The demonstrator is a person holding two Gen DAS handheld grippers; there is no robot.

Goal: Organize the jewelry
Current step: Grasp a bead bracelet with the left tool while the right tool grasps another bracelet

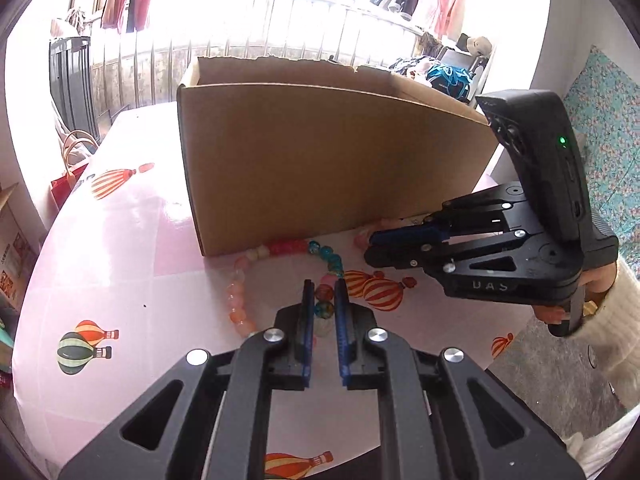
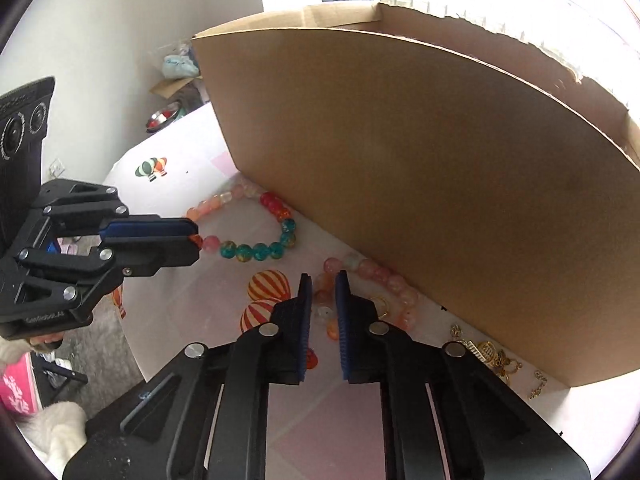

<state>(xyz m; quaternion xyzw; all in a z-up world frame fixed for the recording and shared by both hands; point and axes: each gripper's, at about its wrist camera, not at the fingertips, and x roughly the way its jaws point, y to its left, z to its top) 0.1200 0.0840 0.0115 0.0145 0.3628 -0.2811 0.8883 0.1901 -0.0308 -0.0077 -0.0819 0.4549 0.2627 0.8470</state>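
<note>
A multicolour bead bracelet (image 1: 280, 249) of pink, red and teal beads lies on the table against the cardboard box (image 1: 328, 160). My left gripper (image 1: 325, 286) is shut on its near beads; it shows in the right wrist view (image 2: 196, 240) gripping the bracelet (image 2: 256, 251). A pink bead bracelet (image 2: 384, 280) lies by the box (image 2: 440, 184). My right gripper (image 2: 323, 280) is closed around its near beads; it also shows in the left wrist view (image 1: 370, 242). Small gold jewelry pieces (image 2: 492, 354) lie further right along the box.
The table (image 1: 120, 240) has a pink cloth with hot-air balloon prints. The tall box blocks the far side. The table's edge runs close on the near right (image 1: 512, 336). Railings and hanging clothes stand behind.
</note>
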